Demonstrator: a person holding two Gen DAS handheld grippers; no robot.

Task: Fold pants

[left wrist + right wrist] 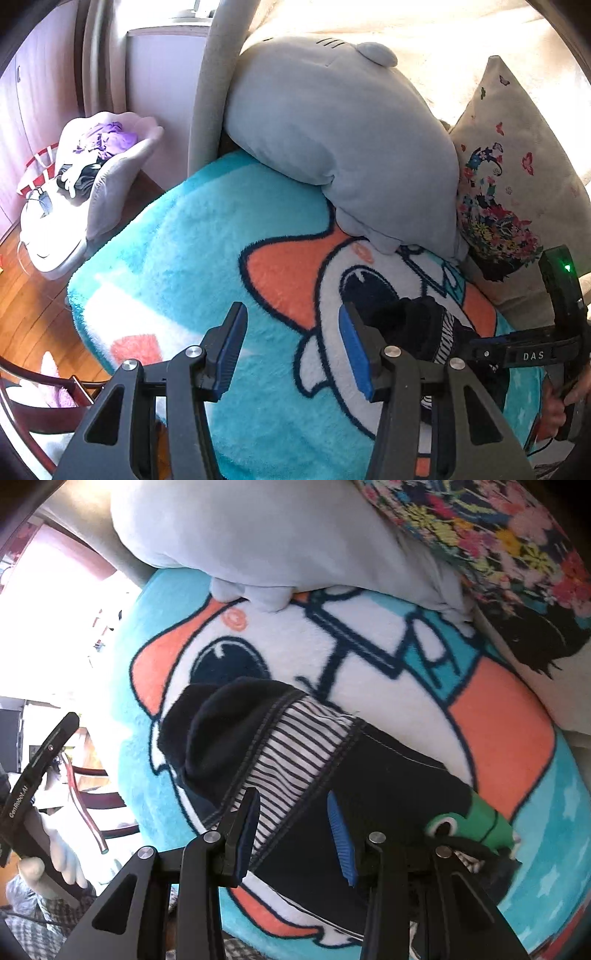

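Small dark navy pants (388, 775) with a striped panel (295, 746) and a green frog patch (469, 819) lie bunched on a turquoise cartoon blanket (369, 657). My right gripper (293, 830) is open, its jaws hovering just above the striped panel, empty. In the left wrist view the pants (417, 328) show to the right, partly hidden behind my right finger. My left gripper (291, 343) is open and empty over the blanket (207, 236), left of the pants. The other gripper body (554, 332) appears at the right edge.
A grey plush pillow (332, 122) and a floral cushion (517, 166) lie at the blanket's far side. A grey chair with clothes (92, 177) stands on the wood floor (33, 306) to the left. A dark wooden chair (92, 805) sits beyond the blanket edge.
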